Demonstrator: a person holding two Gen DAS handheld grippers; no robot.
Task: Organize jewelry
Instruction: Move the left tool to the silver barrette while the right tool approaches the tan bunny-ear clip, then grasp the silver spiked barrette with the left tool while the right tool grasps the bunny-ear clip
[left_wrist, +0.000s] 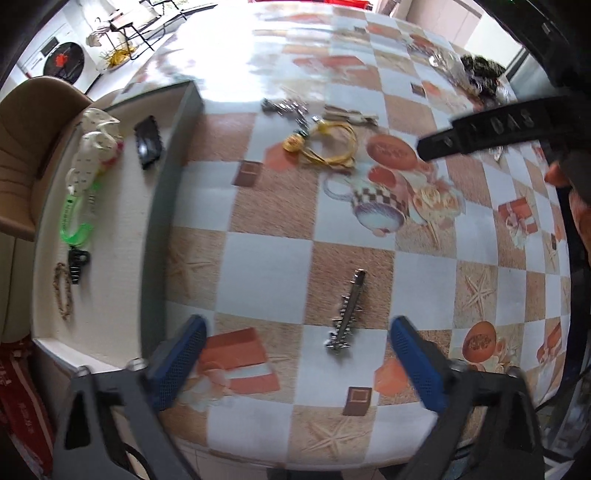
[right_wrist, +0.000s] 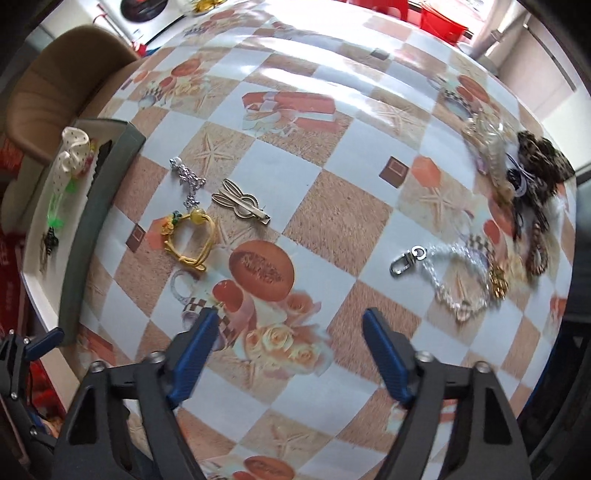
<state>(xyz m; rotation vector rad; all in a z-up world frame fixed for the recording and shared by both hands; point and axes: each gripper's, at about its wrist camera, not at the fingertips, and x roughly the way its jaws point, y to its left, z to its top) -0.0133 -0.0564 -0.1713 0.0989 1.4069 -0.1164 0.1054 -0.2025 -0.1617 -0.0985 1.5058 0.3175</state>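
The left gripper (left_wrist: 297, 363) is wide open and holds nothing. A silver clip (left_wrist: 349, 314) lies on the table (left_wrist: 266, 266) just ahead, between its fingers, long way pointing away. The tray (left_wrist: 110, 221) sits to its left. The right gripper (right_wrist: 288, 352) is open too, maybe farther from that clip; I cannot see it there.

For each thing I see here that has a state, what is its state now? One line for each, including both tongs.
Left tongs: open, empty, above the table.
Right tongs: open, empty.
Spiked hair clip: flat on the table, just ahead of the left tongs.
Tray: partly filled, holding several pieces.
Green bracelet: inside the tray.
Yellow cord bracelet: loose on the table.
Rabbit hair clip: on the table, closed.
Bead chain with clasp: on the table.
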